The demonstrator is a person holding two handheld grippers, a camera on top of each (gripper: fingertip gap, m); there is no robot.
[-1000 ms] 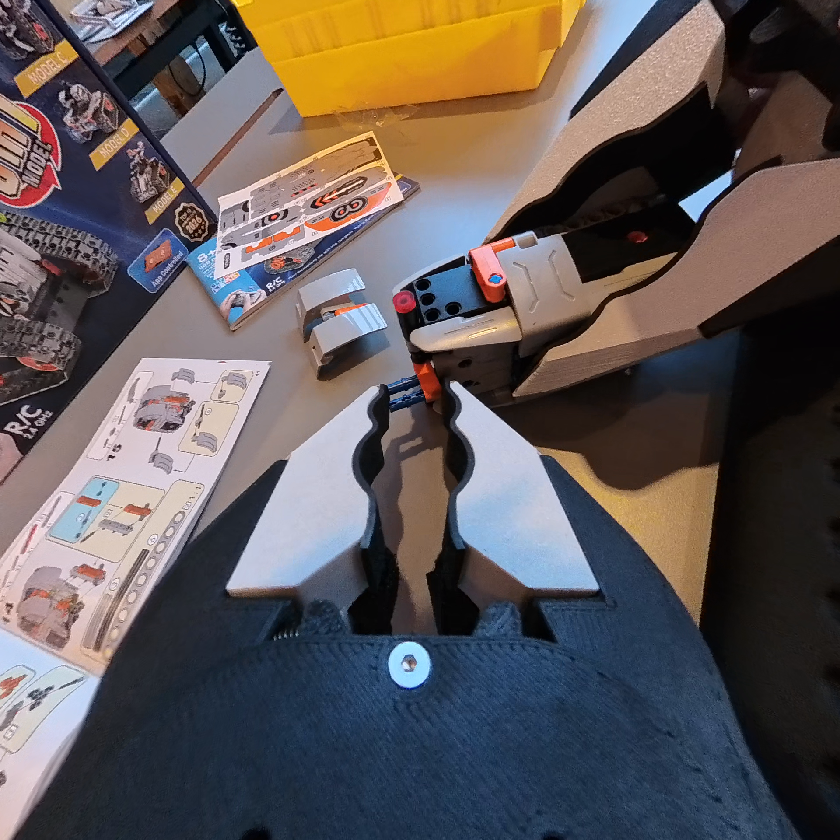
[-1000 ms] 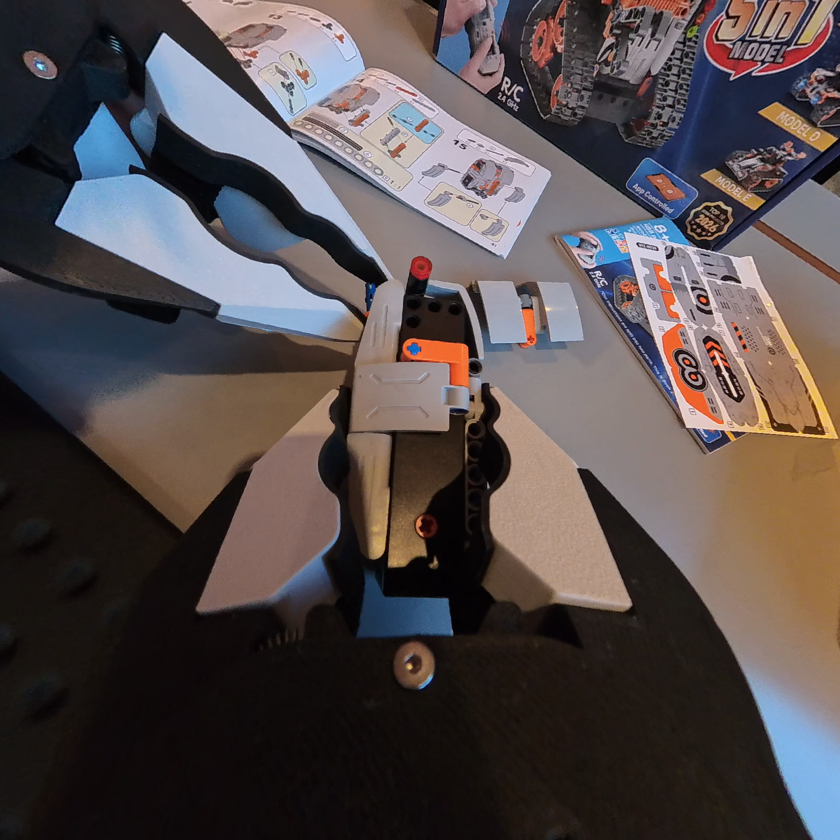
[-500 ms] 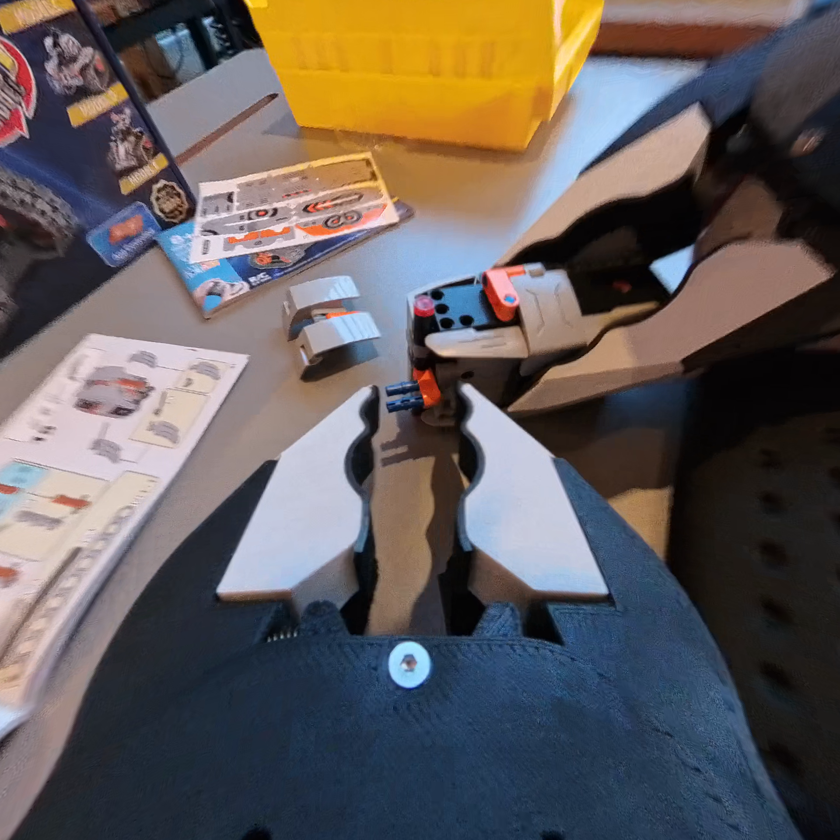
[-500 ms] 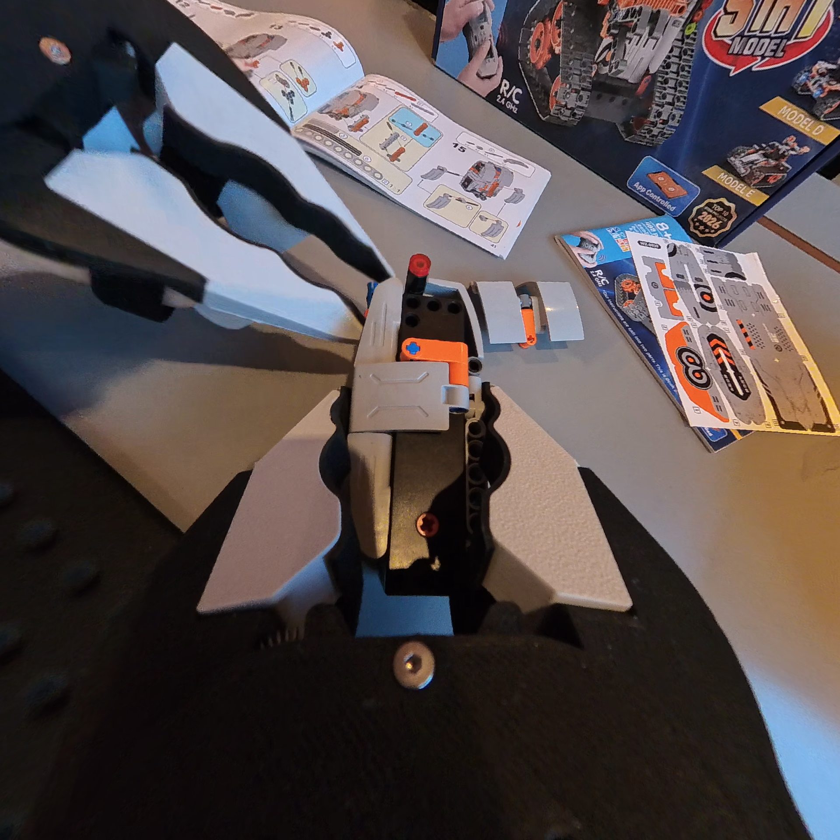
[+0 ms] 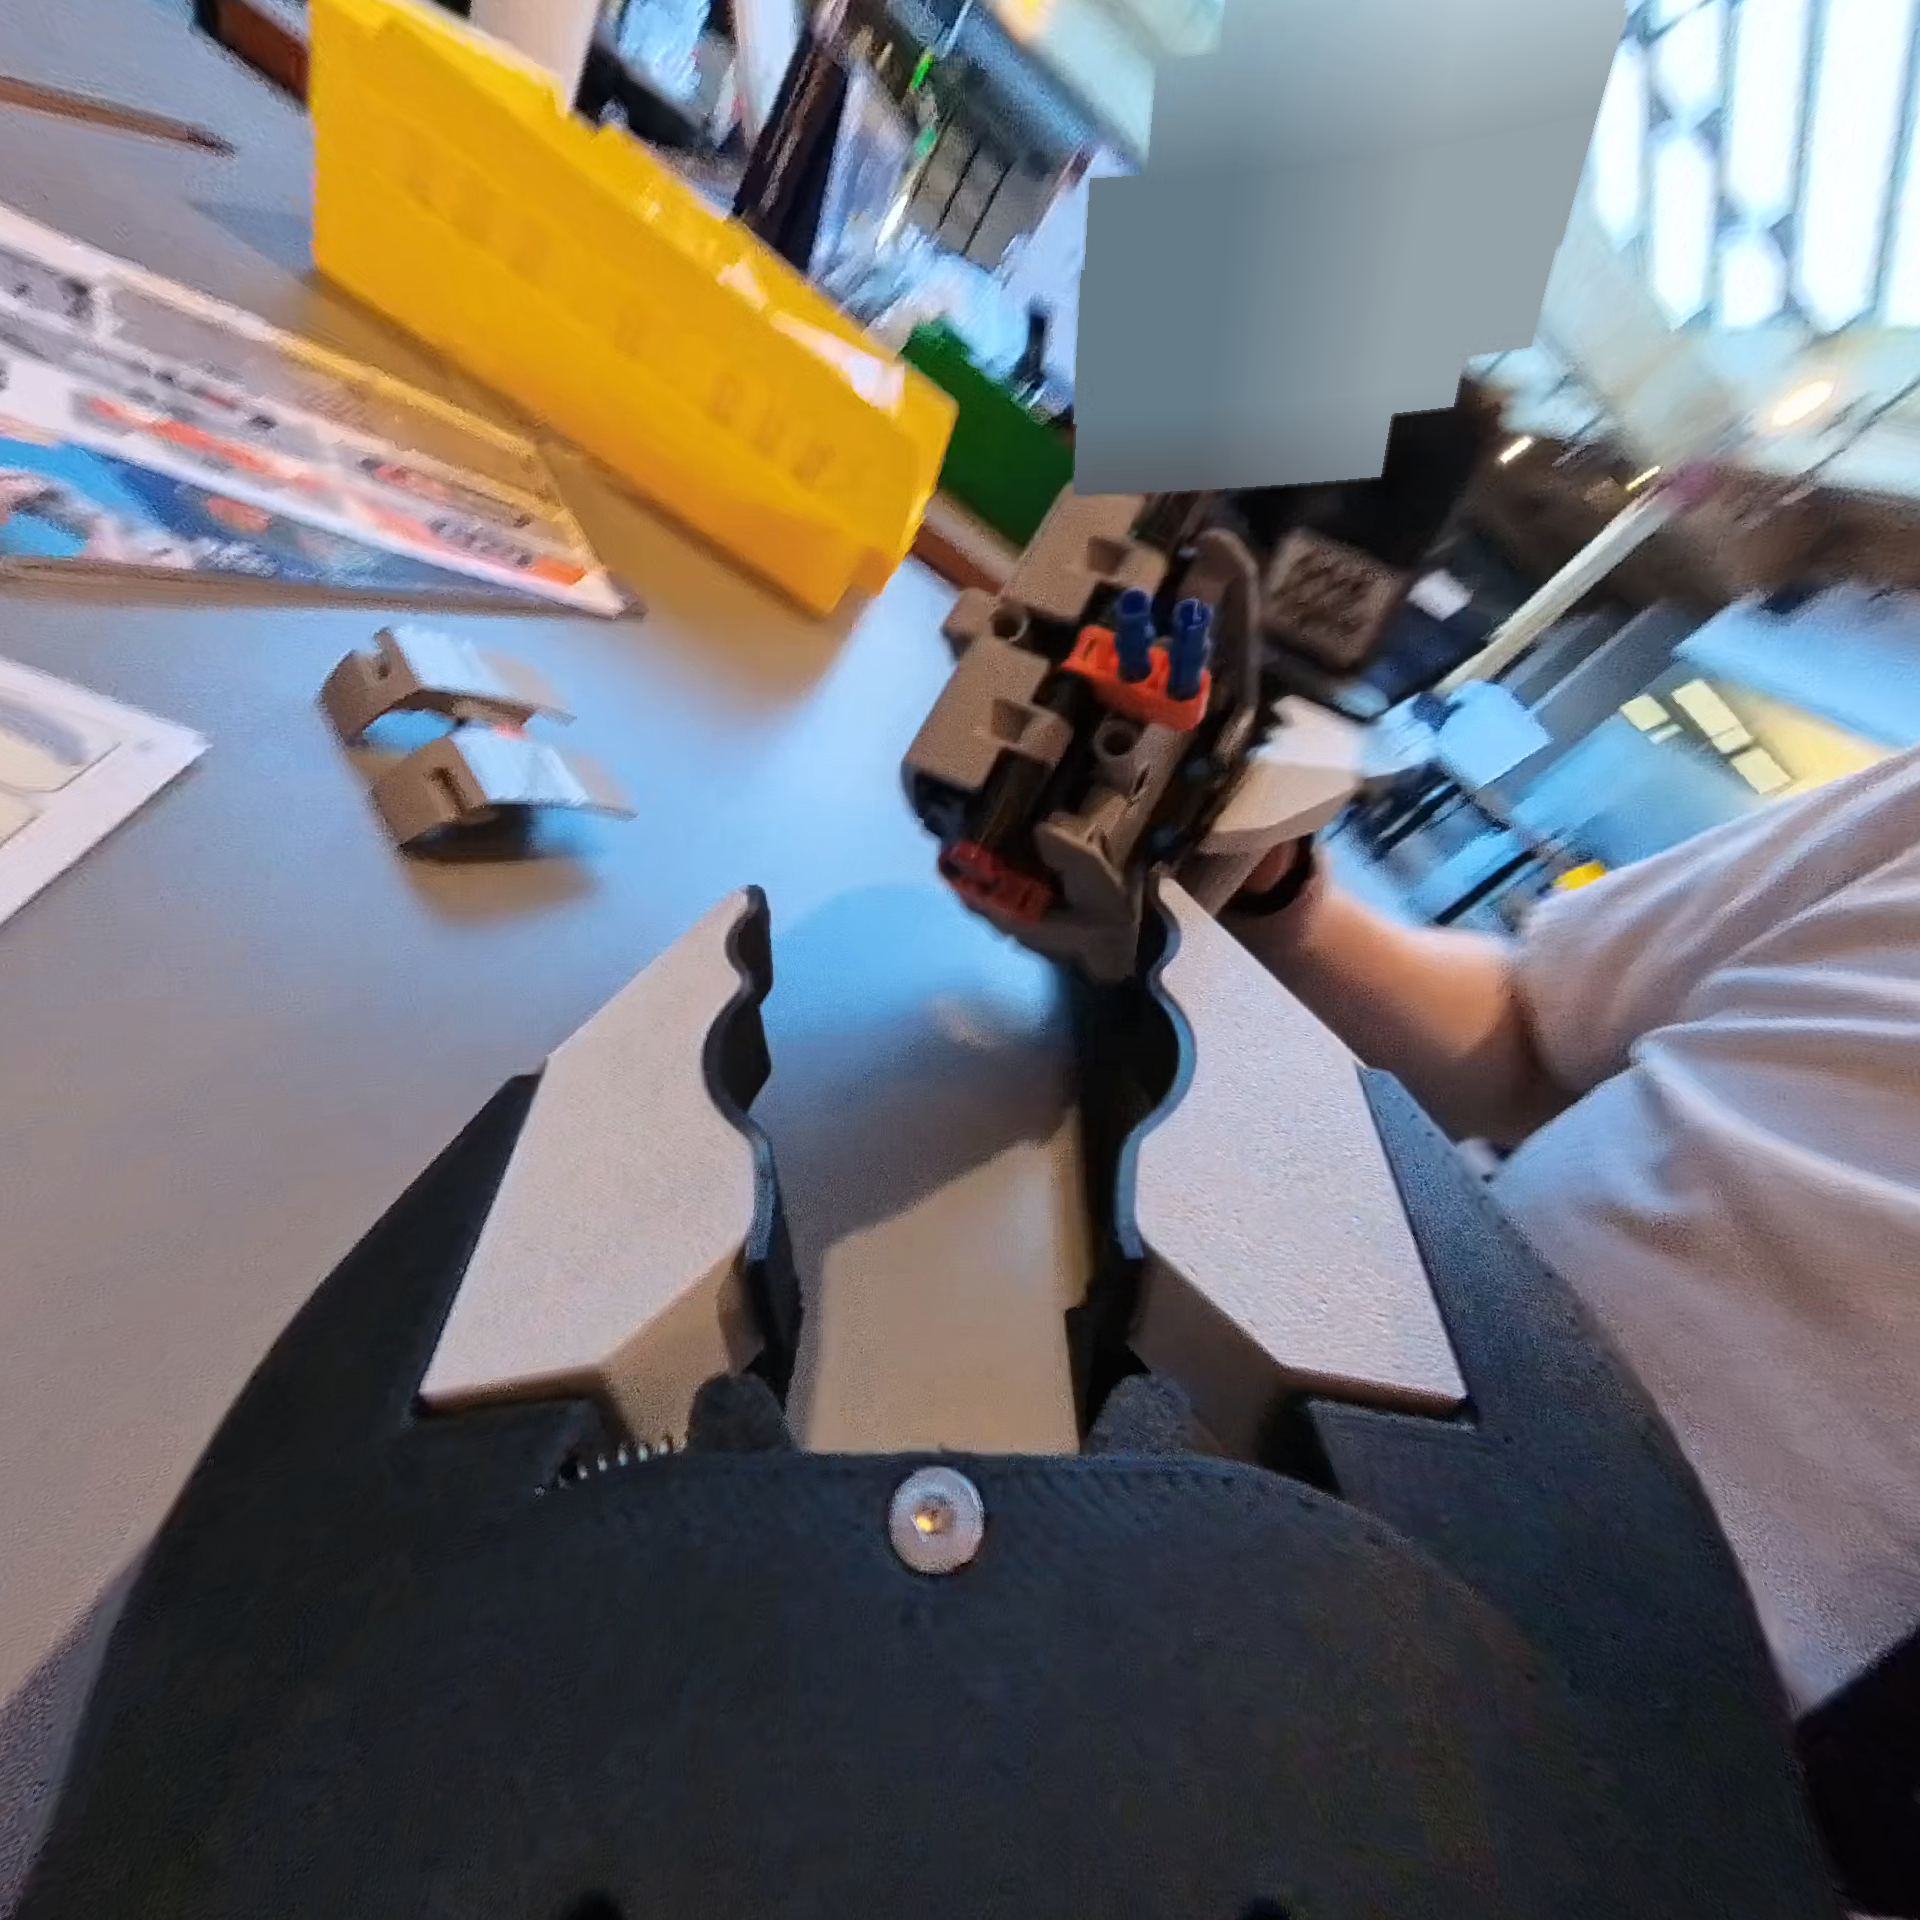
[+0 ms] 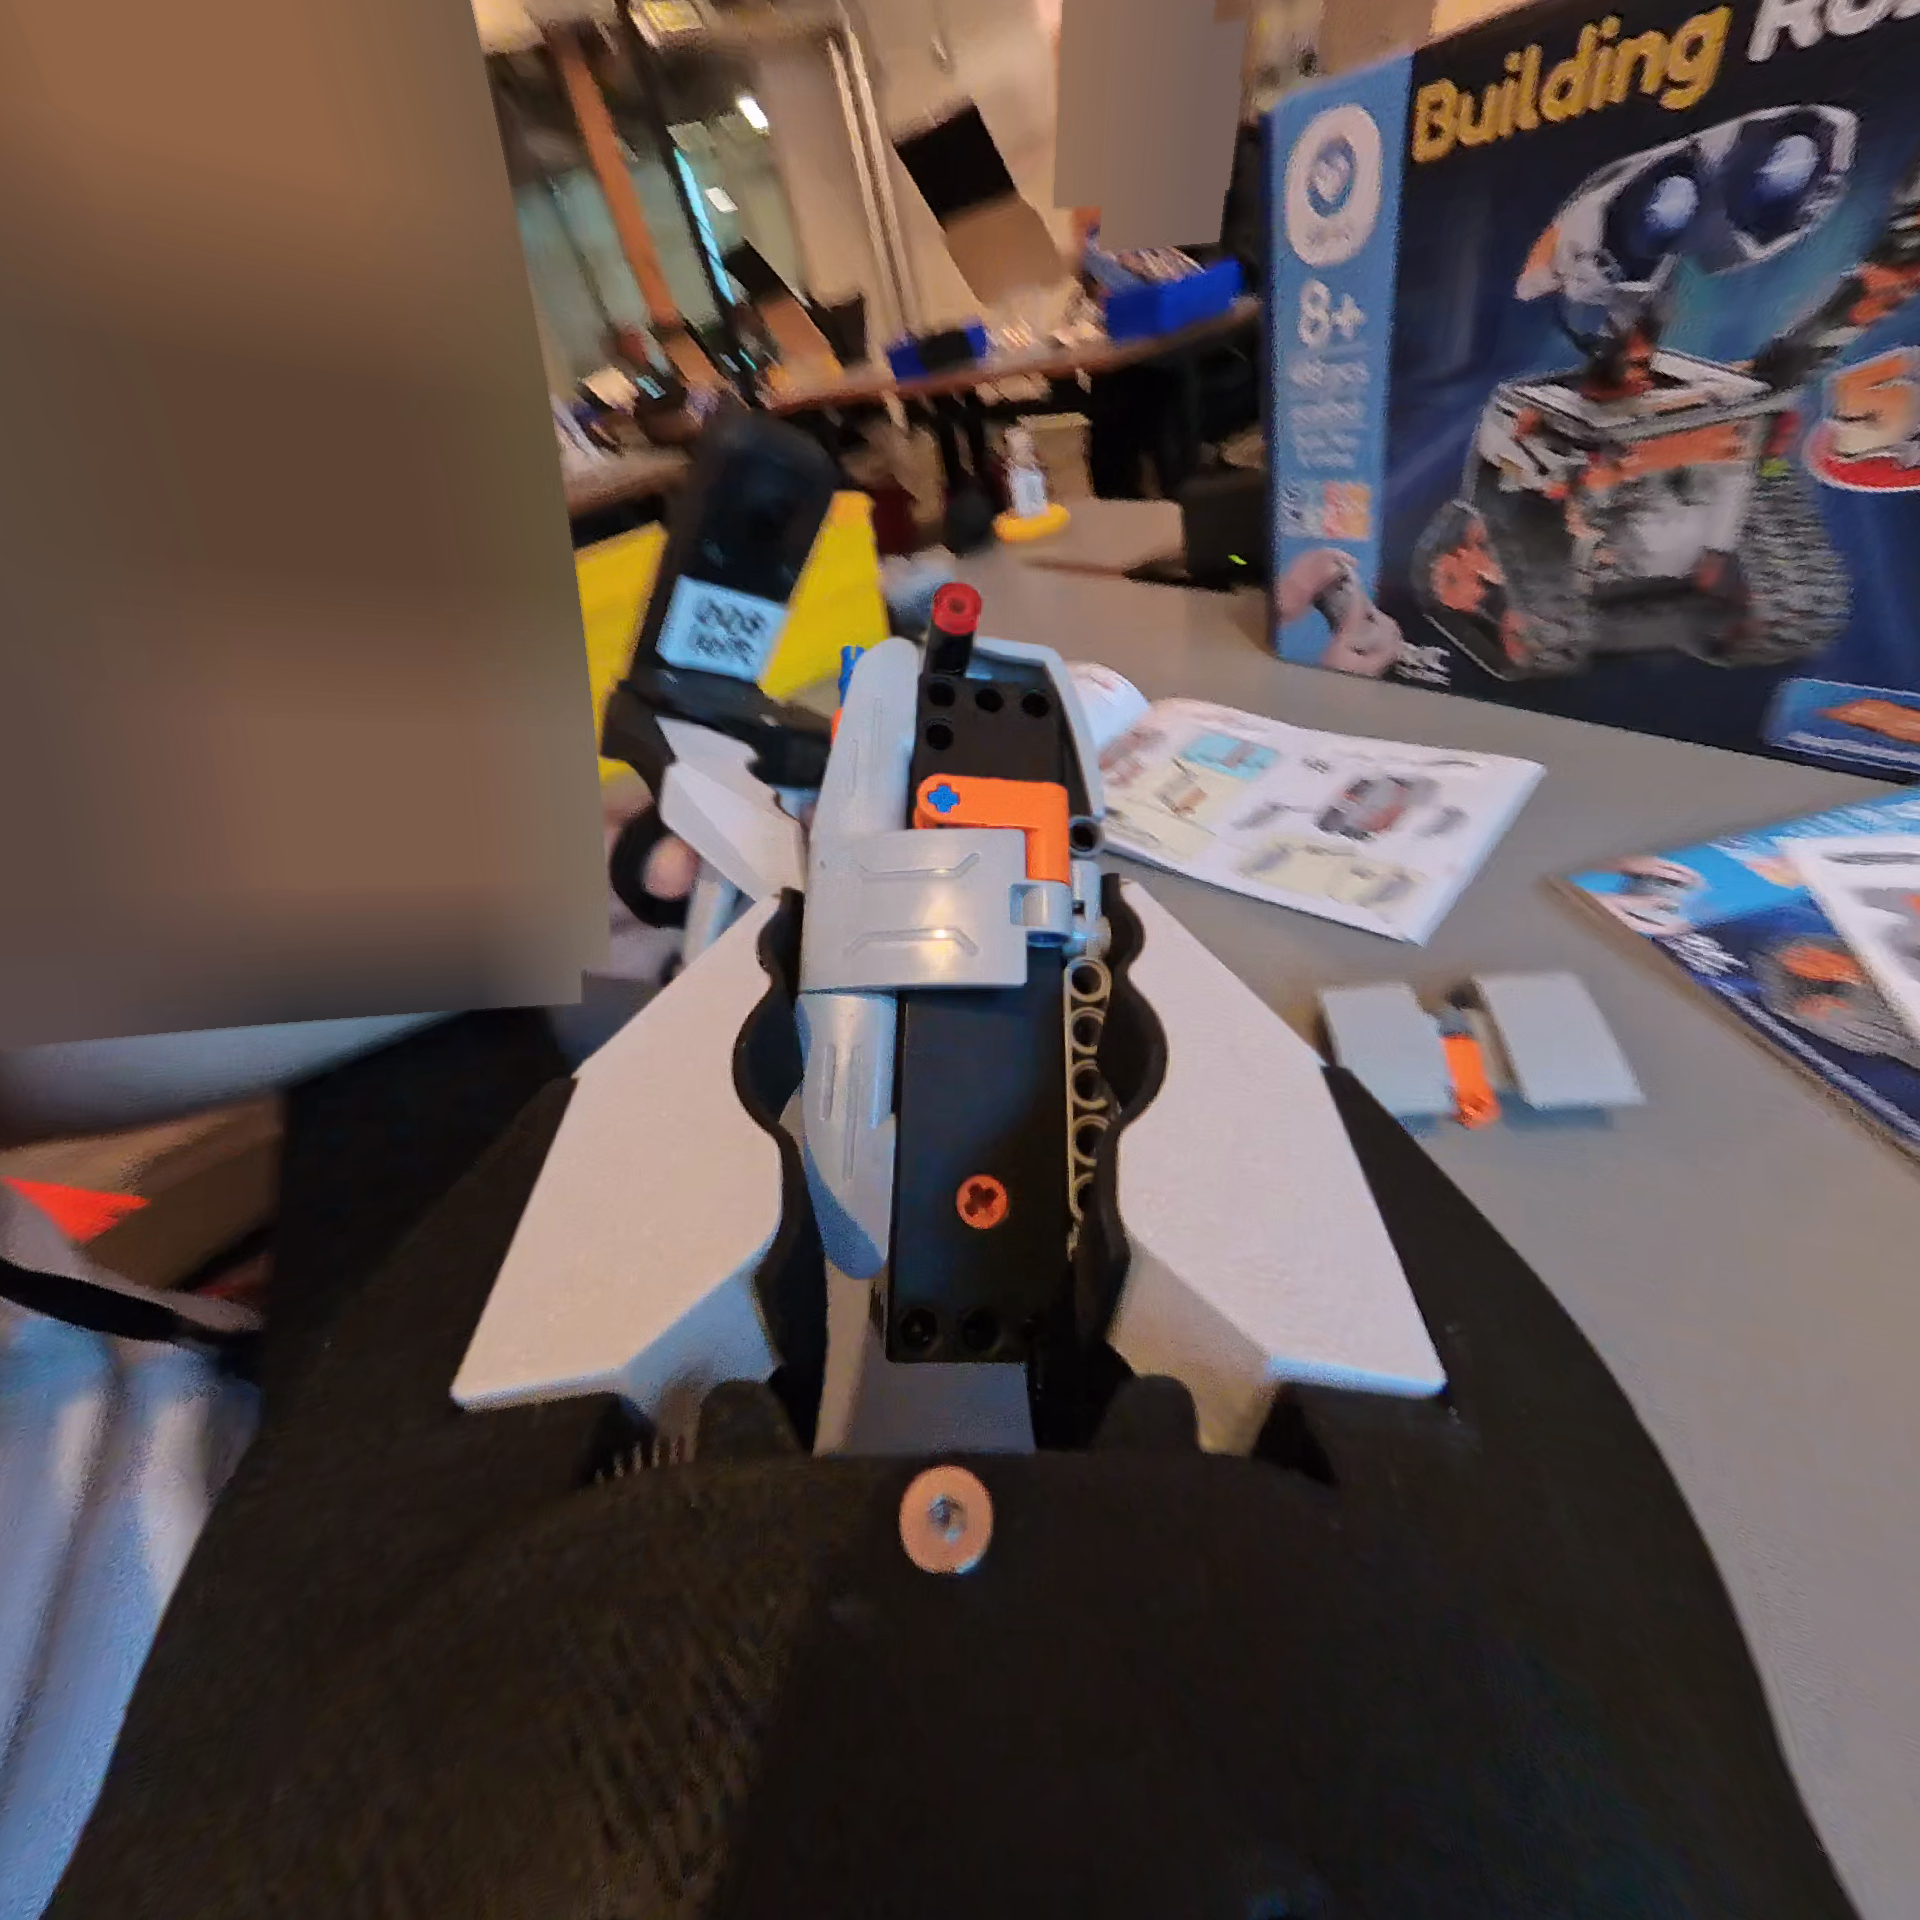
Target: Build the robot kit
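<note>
My right gripper is shut on a black, grey and orange brick assembly and holds it raised above the grey table. In the left wrist view the assembly is tilted, with two blue pins pointing up. My left gripper is open and empty. Its right fingertip is right beside the assembly's lower end; I cannot tell if they touch. The left gripper also shows behind the assembly in the right wrist view. A small grey two-flap part lies on the table to the left; it also shows in the right wrist view.
A yellow bin stands at the back of the table. A sticker sheet on a blue booklet, an open instruction booklet and a large toy box are around it. A person's forearm and white sleeve are at the right.
The right gripper has lifted the assembly off the table and turned it so the blue pins point up. The left gripper has opened wider and swung up and round toward the assembly.
</note>
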